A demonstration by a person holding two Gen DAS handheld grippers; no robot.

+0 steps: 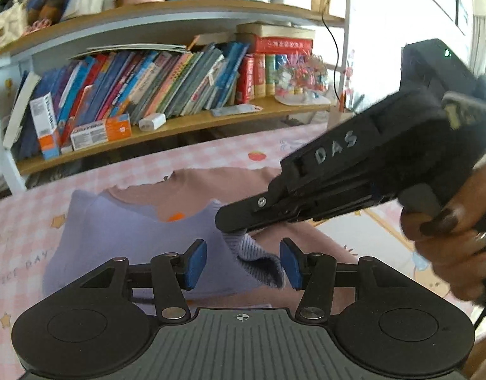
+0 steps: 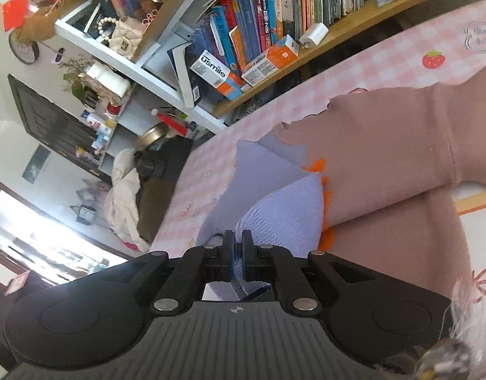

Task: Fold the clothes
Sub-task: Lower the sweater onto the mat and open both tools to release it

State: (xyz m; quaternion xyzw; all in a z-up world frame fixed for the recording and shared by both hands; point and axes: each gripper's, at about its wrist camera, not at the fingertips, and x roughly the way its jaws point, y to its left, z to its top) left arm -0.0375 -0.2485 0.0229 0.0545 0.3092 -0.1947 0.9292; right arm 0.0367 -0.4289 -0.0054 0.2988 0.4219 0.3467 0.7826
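Lavender knit sweater [image 1: 116,240] lying on a pink checked tablecloth [image 1: 27,221], overlapping a dusty-pink garment [image 1: 211,183] spread beneath and beyond it. The right gripper [image 2: 238,255] has its blue pads pressed together on a ribbed lavender edge of the sweater, the fabric passing between them; in the left wrist view the same gripper [image 1: 233,223] enters from the right, held by a hand [image 1: 449,231], its black tip resting on the ribbed cuff [image 1: 258,259]. The left gripper [image 1: 243,261] stands with its jaws spread wide, the cuff lying in the gap close to the right-hand pad [image 1: 290,262] but not clamped. Behind the table a wooden bookshelf [image 1: 179,126] holds a leaning row of books [image 1: 148,85], two white-and-orange toothpaste boxes [image 1: 100,131] and a white charger [image 1: 151,121]; its upper tier carries further books and a cream quilted bag [image 1: 5,22] with a pearl handle. Only the right wrist view shows the orange trim [image 2: 327,196] along the pink garment's edge in full, a strawberry print [image 2: 433,59] on the cloth, a cluttered side shelf [image 2: 100,101] and a heap of pale fabric [image 2: 122,196] beside the table. Only the left wrist view shows the bright window [image 1: 433,6] at right.
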